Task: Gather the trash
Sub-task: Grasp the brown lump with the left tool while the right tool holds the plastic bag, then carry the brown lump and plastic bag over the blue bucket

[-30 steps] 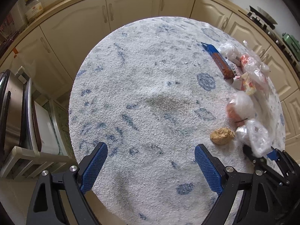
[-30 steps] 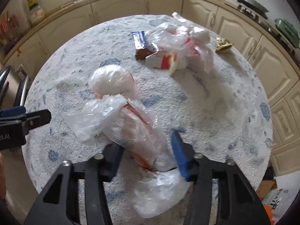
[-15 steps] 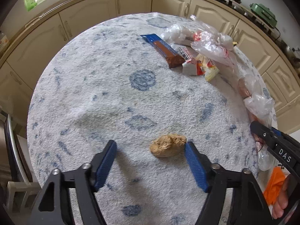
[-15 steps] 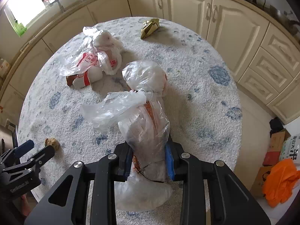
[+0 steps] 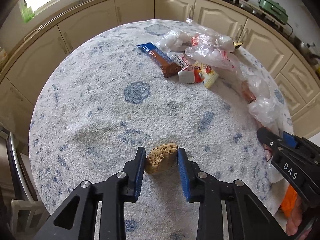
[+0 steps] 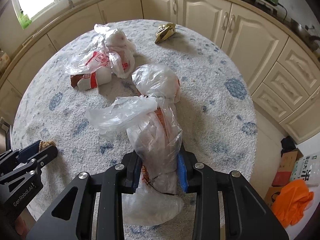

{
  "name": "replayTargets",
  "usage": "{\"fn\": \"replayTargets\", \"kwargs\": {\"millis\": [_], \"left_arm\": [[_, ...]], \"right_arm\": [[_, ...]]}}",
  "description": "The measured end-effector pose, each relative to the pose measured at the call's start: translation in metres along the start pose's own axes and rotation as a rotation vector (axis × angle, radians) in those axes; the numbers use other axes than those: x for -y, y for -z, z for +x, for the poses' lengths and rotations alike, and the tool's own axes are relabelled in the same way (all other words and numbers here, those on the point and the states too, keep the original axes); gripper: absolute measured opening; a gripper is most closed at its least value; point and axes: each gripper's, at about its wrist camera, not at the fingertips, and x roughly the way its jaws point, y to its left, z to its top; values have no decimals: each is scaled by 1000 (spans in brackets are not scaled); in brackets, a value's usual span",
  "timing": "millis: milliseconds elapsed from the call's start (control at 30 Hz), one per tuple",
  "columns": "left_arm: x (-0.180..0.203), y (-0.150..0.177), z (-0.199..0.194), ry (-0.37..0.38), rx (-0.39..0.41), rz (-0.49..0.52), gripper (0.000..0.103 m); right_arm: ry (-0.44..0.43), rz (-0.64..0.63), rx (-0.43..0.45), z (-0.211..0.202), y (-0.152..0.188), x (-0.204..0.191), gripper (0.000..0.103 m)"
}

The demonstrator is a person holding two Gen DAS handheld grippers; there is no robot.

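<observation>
A brown crumpled lump (image 5: 161,159) lies on the round table's blue-flecked white cloth (image 5: 100,100). My left gripper (image 5: 161,152) straddles it, jaws closing, both blue pads touching its sides. The lump (image 6: 47,144) also shows at the left gripper's tip (image 6: 38,148) in the right wrist view. My right gripper (image 6: 159,156) is tightening on a knotted clear plastic bag (image 6: 156,132) of orange-printed rubbish, which sticks out in front of and behind the pads. In the left wrist view the right gripper (image 5: 276,138) sits at the table's right edge.
More trash lies at the far side: a blue-brown wrapper (image 5: 158,59), white printed packets (image 5: 186,70), loose clear bags (image 5: 210,54) and a gold wrapper (image 6: 165,32). Cream cabinets ring the table. An orange bag (image 6: 292,198) and boxes (image 6: 286,166) are on the floor at the right.
The left gripper moved over to the brown lump and its jaws came together around it. The right gripper swung round and squeezed tighter on the plastic bag.
</observation>
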Motion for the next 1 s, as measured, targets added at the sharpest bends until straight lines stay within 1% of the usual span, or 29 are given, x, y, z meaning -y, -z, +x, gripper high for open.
{"fn": "replayTargets", "kwargs": {"millis": [233, 367, 433, 633, 767, 1000], "left_arm": [[7, 1, -18, -6, 31, 6, 28], [17, 0, -26, -25, 41, 14, 28], [24, 0, -29, -15, 45, 22, 28], [48, 0, -36, 10, 53, 55, 28], [64, -1, -37, 23, 52, 75, 28], [103, -4, -40, 43, 59, 135, 28]], "right_arm": [[-30, 2, -5, -5, 3, 4, 30], [-41, 22, 11, -13, 5, 12, 30], [-48, 35, 20, -17, 6, 19, 30], [-46, 84, 45, -31, 10, 45, 29], [-64, 124, 56, -40, 13, 66, 29], [-45, 200, 80, -54, 21, 106, 29]]}}
